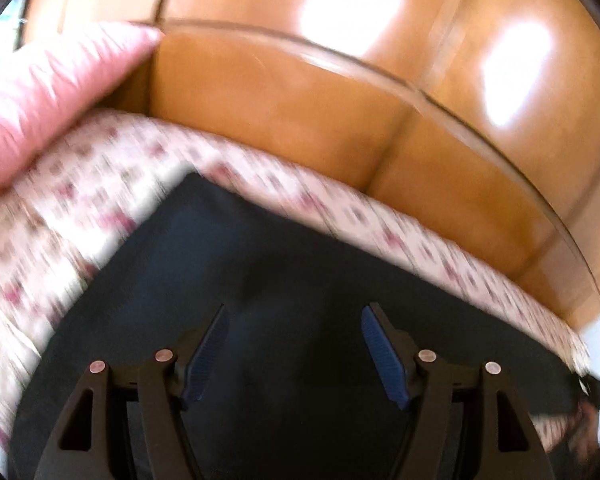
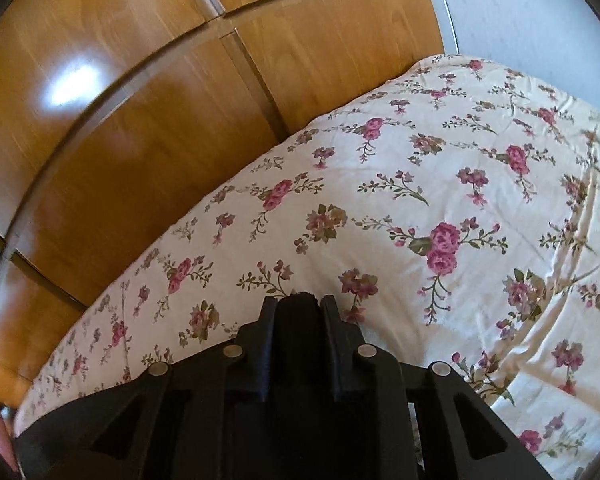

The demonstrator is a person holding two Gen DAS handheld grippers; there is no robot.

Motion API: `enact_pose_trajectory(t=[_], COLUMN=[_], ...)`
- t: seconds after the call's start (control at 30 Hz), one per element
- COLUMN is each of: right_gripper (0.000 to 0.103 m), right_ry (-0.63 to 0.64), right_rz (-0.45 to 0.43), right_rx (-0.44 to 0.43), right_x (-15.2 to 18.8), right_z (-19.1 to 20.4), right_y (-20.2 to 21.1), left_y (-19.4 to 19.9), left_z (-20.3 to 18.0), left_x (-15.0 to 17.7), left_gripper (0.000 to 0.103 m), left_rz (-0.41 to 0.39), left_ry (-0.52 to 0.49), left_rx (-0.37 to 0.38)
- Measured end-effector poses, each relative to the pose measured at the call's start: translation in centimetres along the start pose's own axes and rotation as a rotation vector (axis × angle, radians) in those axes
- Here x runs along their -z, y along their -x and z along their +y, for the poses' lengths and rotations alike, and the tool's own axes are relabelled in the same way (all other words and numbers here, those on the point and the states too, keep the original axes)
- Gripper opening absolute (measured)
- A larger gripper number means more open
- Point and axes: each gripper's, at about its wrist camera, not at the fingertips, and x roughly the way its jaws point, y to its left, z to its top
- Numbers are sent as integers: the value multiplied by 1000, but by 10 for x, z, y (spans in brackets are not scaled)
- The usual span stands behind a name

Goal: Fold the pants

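The left wrist view is smeared with motion blur, so the floral print of the bedspread (image 1: 300, 196) reads only as pink and white streaks. The dark pants (image 1: 260, 272) fill the lower middle of that frame, lying flat on the bed, one corner pointing to the upper left; their lower part is cut off by the frame edge and the tool's black arms. The left tool (image 1: 294, 350) stands spread above the cloth, nothing between its ribbed blue pads (image 1: 382, 354). A pink pillow (image 1: 48, 100) bulges at the upper left, its outline soft. Behind runs a glossy curved wooden headboard (image 1: 300, 92) with bright glare patches.

In the right wrist view the right tool (image 2: 298, 300) is pressed narrow on a bunched dark fold of the pants (image 2: 299, 299); only a small tuft shows above the fingers, the rest hidden beneath the tool. Smooth, lightly creased bedspread (image 2: 420, 168) lies open toward the right of the frame.
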Motion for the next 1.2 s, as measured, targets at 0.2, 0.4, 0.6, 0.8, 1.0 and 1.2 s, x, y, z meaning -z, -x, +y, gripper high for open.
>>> enact_pose_trajectory(t=[0.2,0.4,0.6,0.8,1.0,1.2], right_gripper=[22,22,22,22,22,22], right_ry=[10,17,24,25,34,42], right_rz=[-7,-8,-10,-14,-14,-15], right_rx=[8,14,18,16,21,23], right_x=[1,1,2,2,2,2], right_z=[1,1,1,1,1,2], right_y=[1,1,0,0,0,-1], left_y=[-46,-87,-108,-111,-106,-98], left_z=[24,42,54,38,31,26], left_x=[-62,-73,-77,-66,-65,-62], left_gripper=[71,71,71,49,18,15], left_rz=[-4,90,100,41,14,-31], left_ry=[-25,3,42,-54,-88,-102], left_rx=[-186,-194,-224,-283,-250,-272])
